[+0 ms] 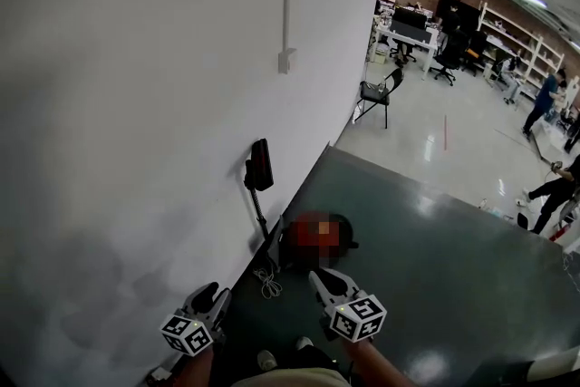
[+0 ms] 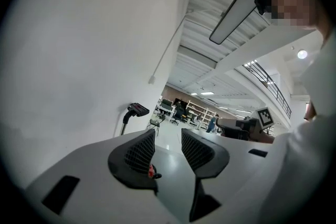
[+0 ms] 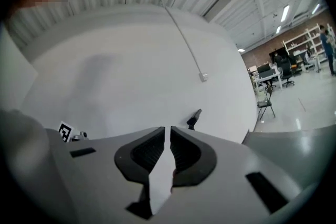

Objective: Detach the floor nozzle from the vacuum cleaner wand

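The vacuum cleaner stands against the white wall, upside down. Its black floor nozzle (image 1: 259,164) is at the top of the thin wand (image 1: 262,217), and the red and black body (image 1: 345,232) rests on the dark floor mat. The nozzle (image 2: 138,108) also shows small and far off in the left gripper view, and the nozzle (image 3: 194,118) likewise in the right gripper view. My left gripper (image 1: 207,294) (image 2: 168,140) is held low near the wall, jaws a little apart with nothing between them. Just short of the body, my right gripper (image 1: 319,277) (image 3: 168,135) is shut and empty. Neither touches the vacuum.
A coiled cable (image 1: 267,284) lies on the mat by the wall. A black folding chair (image 1: 376,95) stands beyond the mat's far edge. Desks and shelves (image 1: 507,41) fill the back of the hall. People (image 1: 553,190) stand at the right.
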A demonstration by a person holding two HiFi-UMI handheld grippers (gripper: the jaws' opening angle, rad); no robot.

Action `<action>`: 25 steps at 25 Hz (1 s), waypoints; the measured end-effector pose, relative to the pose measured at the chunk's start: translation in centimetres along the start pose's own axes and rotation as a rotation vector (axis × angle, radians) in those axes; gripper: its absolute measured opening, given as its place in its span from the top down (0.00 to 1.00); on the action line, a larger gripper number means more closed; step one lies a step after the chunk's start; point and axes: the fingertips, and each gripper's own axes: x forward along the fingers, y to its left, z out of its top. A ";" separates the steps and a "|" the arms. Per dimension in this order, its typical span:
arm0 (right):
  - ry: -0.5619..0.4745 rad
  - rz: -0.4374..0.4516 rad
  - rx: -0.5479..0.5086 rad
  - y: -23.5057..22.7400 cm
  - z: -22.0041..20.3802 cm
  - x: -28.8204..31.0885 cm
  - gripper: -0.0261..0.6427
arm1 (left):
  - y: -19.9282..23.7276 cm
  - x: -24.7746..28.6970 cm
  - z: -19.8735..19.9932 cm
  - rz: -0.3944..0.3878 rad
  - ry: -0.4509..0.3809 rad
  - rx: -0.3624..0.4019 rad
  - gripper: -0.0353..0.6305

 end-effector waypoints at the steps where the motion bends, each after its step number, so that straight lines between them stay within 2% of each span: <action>1: -0.004 0.018 0.012 -0.2 0.5 0.2 0.93 | -0.3 0.6 0.2 0.003 0.003 0.004 0.71; 9: -0.027 0.100 0.053 -4.1 2.9 0.9 0.91 | -2.2 6.1 0.1 0.024 0.035 0.021 0.71; 13: -0.047 0.151 0.073 -5.9 3.5 0.8 0.87 | -2.9 8.0 0.0 0.049 0.031 0.026 0.71; 17: -0.029 0.190 0.116 -7.7 3.2 1.6 0.86 | -2.7 9.4 -0.2 0.080 0.017 0.022 0.71; 25: 0.009 0.219 0.169 -10.1 3.3 3.5 0.85 | -1.9 11.7 -1.5 0.106 0.053 -0.015 0.71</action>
